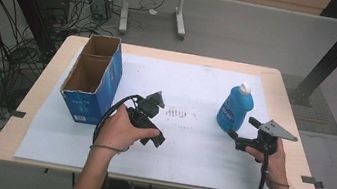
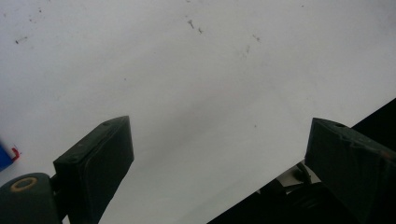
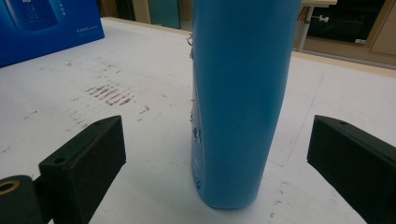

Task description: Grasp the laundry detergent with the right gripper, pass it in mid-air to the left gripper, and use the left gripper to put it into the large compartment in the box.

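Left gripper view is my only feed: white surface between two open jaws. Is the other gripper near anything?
Observer: Yes. The right gripper is lined up on a blue bottle that stands upright on the white mat.
Operator: Is it gripping the bottle?
Observer: No. In the right gripper view the jaws stand wide open, one on each side of the bottle, with a gap on both sides.
Operator: Anything else on the table?
Observer: An open blue cardboard box stands at the left end, beyond the left gripper.
Operator: Does the bottle have its cap on?
Observer: It has a white top.
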`<state>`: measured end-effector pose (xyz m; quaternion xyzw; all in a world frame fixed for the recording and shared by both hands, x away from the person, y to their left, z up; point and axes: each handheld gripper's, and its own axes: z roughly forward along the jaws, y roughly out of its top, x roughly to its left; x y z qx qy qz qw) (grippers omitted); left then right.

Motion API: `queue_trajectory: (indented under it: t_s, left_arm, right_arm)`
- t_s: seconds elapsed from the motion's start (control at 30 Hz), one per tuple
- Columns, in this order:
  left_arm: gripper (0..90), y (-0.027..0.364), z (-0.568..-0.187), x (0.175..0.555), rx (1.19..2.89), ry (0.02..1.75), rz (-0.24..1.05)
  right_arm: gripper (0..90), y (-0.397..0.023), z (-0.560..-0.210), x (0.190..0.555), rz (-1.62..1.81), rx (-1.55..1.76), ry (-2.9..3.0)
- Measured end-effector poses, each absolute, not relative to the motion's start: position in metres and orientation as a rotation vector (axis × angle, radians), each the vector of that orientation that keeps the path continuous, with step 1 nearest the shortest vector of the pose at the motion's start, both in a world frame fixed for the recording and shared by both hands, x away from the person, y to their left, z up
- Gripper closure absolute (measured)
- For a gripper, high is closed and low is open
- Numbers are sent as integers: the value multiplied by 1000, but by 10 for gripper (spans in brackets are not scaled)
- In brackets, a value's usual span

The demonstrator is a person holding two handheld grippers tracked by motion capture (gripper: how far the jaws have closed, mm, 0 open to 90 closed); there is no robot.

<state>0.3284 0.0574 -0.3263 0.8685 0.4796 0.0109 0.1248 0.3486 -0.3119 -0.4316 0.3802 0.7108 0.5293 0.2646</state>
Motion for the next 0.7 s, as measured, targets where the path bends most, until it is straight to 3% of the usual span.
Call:
queue_trajectory:
  t_s: [0.7]
  left_arm:
    - [82,60,-329,331,2533,1421,31]
  right_arm:
    - [36,-303,-443,366,1424,1037,1921]
